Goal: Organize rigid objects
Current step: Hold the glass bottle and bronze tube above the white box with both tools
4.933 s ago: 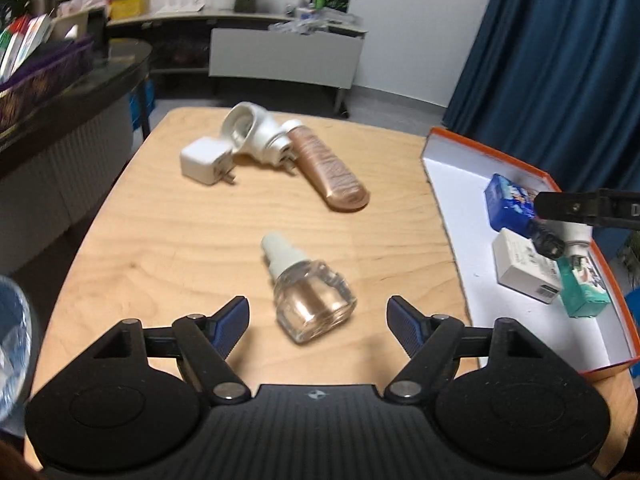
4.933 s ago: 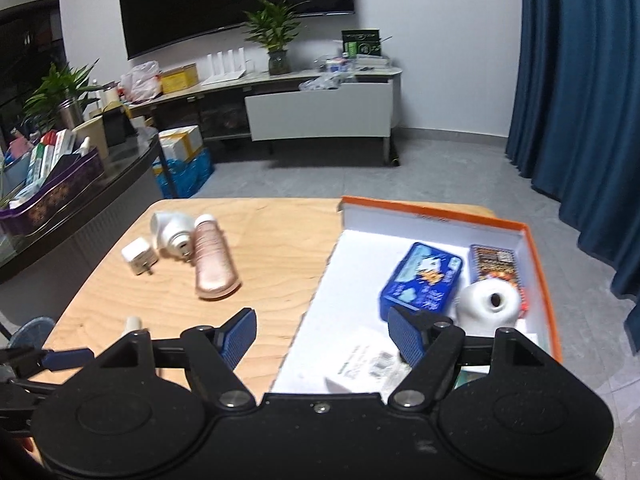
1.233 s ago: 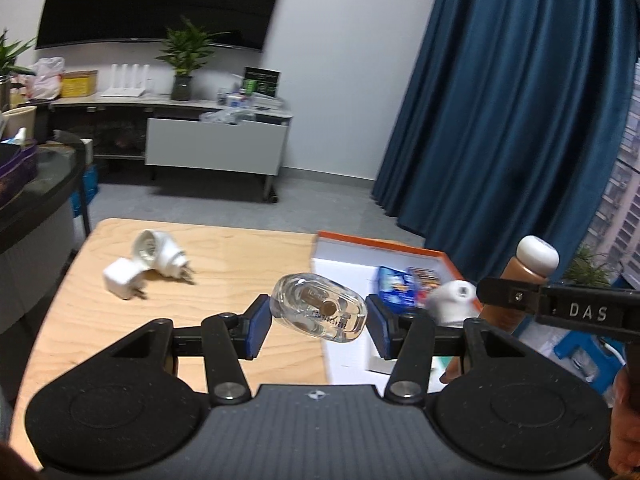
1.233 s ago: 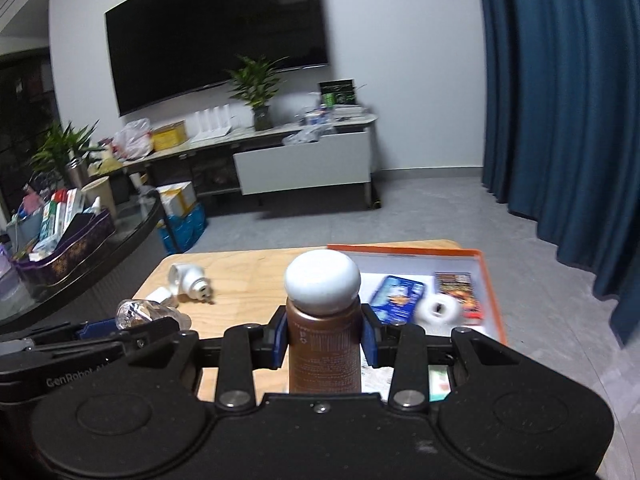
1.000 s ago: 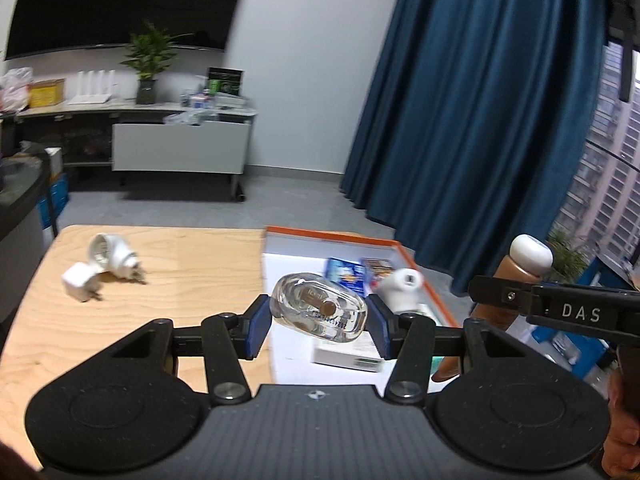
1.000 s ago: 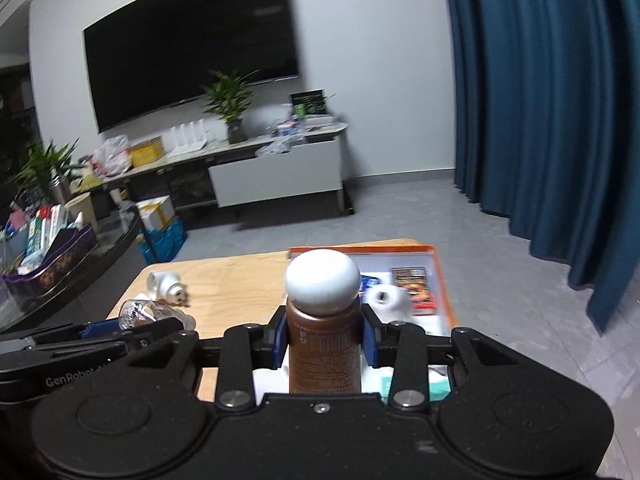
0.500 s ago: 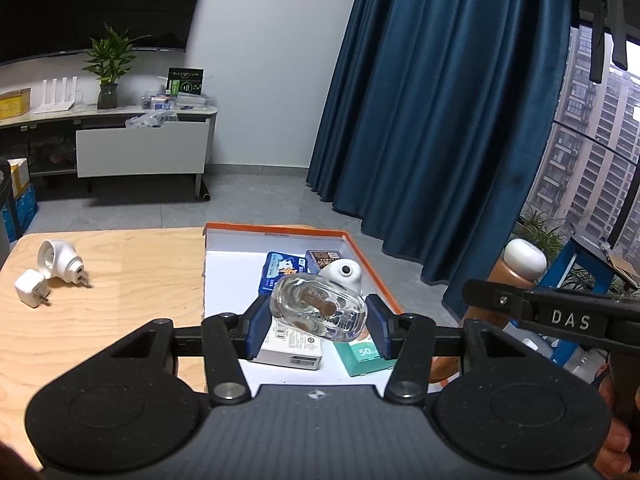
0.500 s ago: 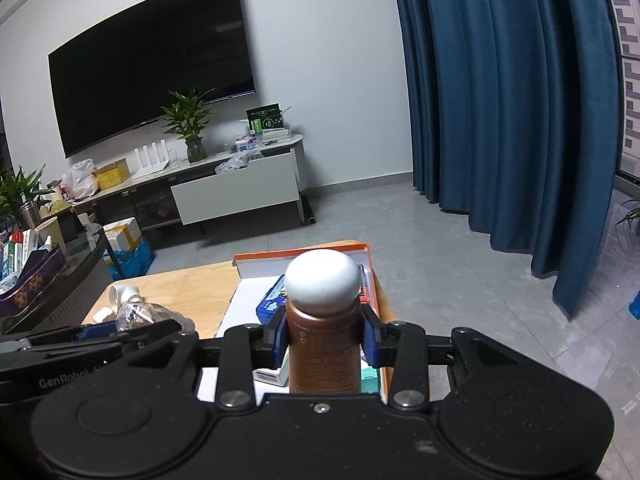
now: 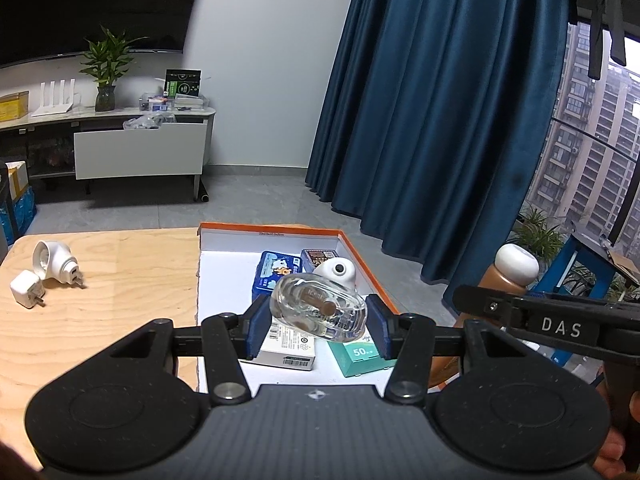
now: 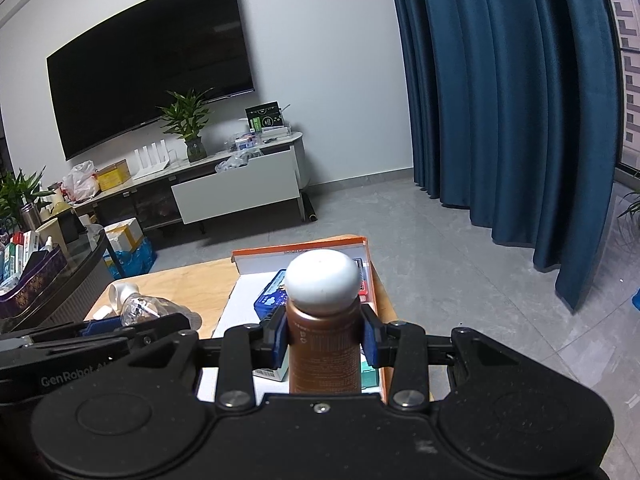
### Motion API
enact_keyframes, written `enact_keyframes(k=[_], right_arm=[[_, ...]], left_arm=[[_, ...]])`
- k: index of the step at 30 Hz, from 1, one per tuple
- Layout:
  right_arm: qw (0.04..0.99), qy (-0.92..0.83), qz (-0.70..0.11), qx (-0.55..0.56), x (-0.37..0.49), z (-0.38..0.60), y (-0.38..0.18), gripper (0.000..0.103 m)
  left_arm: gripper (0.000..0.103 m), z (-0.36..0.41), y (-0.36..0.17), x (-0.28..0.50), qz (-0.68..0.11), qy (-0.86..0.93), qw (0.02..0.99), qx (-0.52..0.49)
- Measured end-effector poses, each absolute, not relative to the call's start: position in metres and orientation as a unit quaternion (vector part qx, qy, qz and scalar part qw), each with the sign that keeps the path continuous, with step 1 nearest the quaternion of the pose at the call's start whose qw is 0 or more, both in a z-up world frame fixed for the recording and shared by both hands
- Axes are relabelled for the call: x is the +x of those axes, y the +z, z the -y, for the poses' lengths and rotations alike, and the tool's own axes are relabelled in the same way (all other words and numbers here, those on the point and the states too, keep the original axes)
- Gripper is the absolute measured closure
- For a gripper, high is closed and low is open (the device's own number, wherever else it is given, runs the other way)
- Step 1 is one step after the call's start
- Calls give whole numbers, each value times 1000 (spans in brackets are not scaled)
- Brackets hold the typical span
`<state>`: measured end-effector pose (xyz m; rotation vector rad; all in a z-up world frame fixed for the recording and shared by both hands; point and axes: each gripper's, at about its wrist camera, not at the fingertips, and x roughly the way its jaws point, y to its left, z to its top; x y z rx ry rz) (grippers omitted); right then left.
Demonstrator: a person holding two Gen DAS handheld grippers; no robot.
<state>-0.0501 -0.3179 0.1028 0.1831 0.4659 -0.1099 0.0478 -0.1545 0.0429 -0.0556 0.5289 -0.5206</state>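
Note:
My left gripper is shut on a clear glass bottle and holds it in the air above the near part of the orange-rimmed white box. My right gripper is shut on a brown bottle with a white cap, upright, above the box's right side; that bottle also shows in the left wrist view. The box holds a blue packet, a white round device, a white carton and a green carton.
A white round plug device and a white charger cube lie on the wooden table to the left of the box. Blue curtains and floor lie beyond the table's right edge.
Both grippers have swung right with their bottles, from over the table toward the box. The box now sits under and ahead of both grippers.

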Motion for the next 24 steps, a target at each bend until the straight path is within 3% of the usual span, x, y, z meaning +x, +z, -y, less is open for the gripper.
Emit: enact_keyframes(k=[24], right_arm=[[964,-46,-249,85,-32,321,97,59]], left_arm=[[51,153,40,58,-273,-238,932,-30]])
